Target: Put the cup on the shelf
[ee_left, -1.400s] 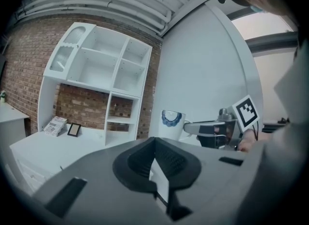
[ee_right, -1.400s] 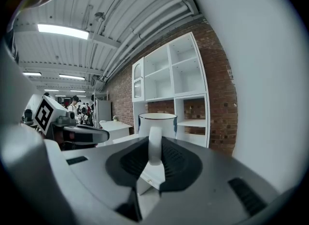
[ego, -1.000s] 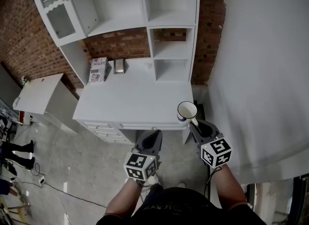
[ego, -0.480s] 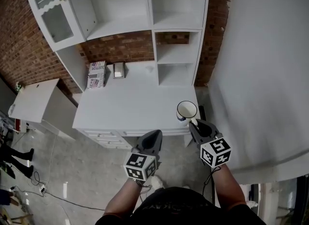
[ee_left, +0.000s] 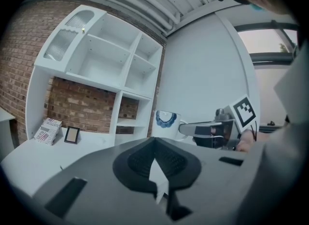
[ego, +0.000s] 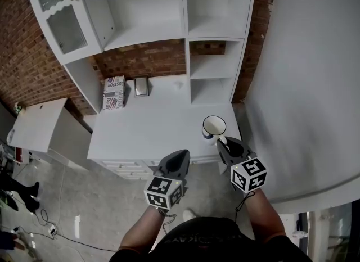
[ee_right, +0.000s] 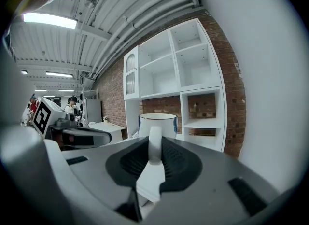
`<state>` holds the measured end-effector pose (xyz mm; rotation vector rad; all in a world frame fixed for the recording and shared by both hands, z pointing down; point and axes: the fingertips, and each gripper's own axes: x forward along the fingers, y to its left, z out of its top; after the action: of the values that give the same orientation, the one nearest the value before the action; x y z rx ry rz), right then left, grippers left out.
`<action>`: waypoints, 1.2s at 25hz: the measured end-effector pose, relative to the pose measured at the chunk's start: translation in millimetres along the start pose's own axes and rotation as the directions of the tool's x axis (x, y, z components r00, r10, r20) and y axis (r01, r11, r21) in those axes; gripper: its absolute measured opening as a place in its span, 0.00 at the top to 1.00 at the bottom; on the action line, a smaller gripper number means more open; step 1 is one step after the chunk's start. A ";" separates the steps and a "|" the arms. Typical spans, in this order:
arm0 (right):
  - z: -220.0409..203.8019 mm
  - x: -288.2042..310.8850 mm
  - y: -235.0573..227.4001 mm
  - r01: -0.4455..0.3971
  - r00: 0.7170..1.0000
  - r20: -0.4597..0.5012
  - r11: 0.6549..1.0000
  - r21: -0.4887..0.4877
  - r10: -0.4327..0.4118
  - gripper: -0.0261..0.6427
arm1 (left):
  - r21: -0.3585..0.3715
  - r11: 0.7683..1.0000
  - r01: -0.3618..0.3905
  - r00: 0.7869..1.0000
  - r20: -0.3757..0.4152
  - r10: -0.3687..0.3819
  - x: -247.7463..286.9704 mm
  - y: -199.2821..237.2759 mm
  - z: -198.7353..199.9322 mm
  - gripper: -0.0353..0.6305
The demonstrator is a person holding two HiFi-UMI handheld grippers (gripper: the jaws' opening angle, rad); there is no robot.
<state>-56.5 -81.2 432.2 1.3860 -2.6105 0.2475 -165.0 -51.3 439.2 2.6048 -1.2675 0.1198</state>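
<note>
A white cup with a blue pattern hangs upright over the right front part of the white desk. My right gripper is shut on its handle, and the cup's body stands just beyond the jaw tips. From the left gripper view, the cup and the right gripper show off to the right. My left gripper is level beside it near the desk's front edge, its jaws together and empty. The white shelf unit with open compartments stands at the back of the desk, straight ahead.
A printed box and a small picture frame lie at the desk's back left. A glass-door cabinet is at the upper left. A white wall runs close on the right. A low white table stands to the left.
Both grippers and the cup have moved forward toward the desk and shelf. The cup now hangs further in over the desk's right front corner. The grip on the handle is unchanged.
</note>
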 end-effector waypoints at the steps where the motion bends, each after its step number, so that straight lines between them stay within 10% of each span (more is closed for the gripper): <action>1: 1.2 4.0 2.6 -0.001 1.000 0.000 1.000 0.000 0.001 0.87 | 0.003 1.000 0.002 1.000 0.002 -0.002 -0.5 3.6 2.0 0.94; 30: 22.1 102.9 -59.8 -0.066 0.998 -0.004 0.998 -0.003 0.066 0.87 | -0.013 0.998 -0.060 0.998 0.012 0.060 84.7 67.9 27.4 0.94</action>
<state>-65.2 -201.7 438.4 1.2981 -2.6548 0.2544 -166.6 -163.2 440.0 2.5620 -1.3467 0.1058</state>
